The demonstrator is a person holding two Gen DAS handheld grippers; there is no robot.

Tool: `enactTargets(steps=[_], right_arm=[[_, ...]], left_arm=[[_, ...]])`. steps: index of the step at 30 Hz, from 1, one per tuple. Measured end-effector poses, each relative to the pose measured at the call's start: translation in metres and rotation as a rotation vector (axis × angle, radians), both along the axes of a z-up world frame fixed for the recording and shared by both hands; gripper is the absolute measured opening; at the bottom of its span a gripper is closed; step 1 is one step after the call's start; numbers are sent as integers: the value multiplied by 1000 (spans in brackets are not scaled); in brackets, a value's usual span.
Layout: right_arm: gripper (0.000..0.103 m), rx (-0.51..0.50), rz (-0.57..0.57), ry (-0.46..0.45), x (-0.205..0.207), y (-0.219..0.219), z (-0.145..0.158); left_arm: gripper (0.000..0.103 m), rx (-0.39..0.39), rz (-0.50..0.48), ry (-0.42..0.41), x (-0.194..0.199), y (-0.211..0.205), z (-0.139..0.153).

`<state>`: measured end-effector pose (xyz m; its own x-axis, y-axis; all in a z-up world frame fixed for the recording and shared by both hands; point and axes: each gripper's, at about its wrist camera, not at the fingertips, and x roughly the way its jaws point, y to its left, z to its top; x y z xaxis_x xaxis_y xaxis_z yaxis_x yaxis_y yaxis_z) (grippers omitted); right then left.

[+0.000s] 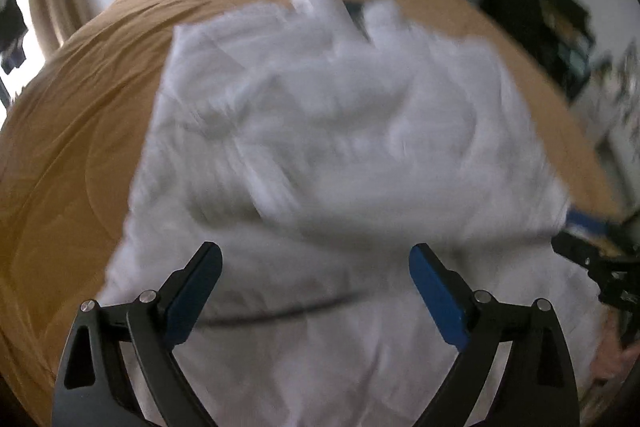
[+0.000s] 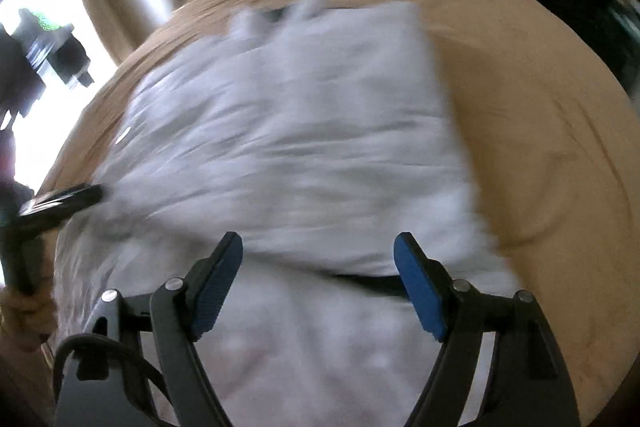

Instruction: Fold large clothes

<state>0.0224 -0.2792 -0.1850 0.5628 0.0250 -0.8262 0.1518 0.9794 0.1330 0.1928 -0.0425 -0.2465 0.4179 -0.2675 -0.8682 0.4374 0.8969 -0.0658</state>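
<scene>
A large white garment [image 1: 328,131] lies rumpled and partly folded on a tan bedsheet [image 1: 72,155]; both views are blurred by motion. My left gripper [image 1: 315,251] hovers open over the garment's near part, with nothing between its blue pads. My right gripper [image 2: 318,239] is also open and empty above the white garment [image 2: 288,131], just past a dark band [image 2: 368,281] along a folded edge. The right gripper [image 1: 576,231] shows at the right edge of the left wrist view, and the left gripper [image 2: 60,201] shows at the garment's left side in the right wrist view.
The tan bedsheet [image 2: 540,147] spreads out around the garment on every side. A bright window [image 2: 36,7] and pale curtains are off to the left. Dark furniture [image 1: 536,23] stands beyond the bed on the right. A hand [image 2: 24,311] holds the left gripper.
</scene>
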Motion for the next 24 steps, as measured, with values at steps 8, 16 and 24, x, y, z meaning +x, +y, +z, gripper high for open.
enactTargets(steps=[8, 16, 24], right_arm=[[75, -209, 79, 169, -25, 28, -59], [76, -81, -66, 222, -59, -38, -31], [102, -32, -114, 256, -16, -111, -30]], left_arm=[[83, 47, 40, 63, -19, 63, -30], [83, 95, 141, 12, -46, 108, 19], [102, 41, 98, 112, 12, 132, -8]])
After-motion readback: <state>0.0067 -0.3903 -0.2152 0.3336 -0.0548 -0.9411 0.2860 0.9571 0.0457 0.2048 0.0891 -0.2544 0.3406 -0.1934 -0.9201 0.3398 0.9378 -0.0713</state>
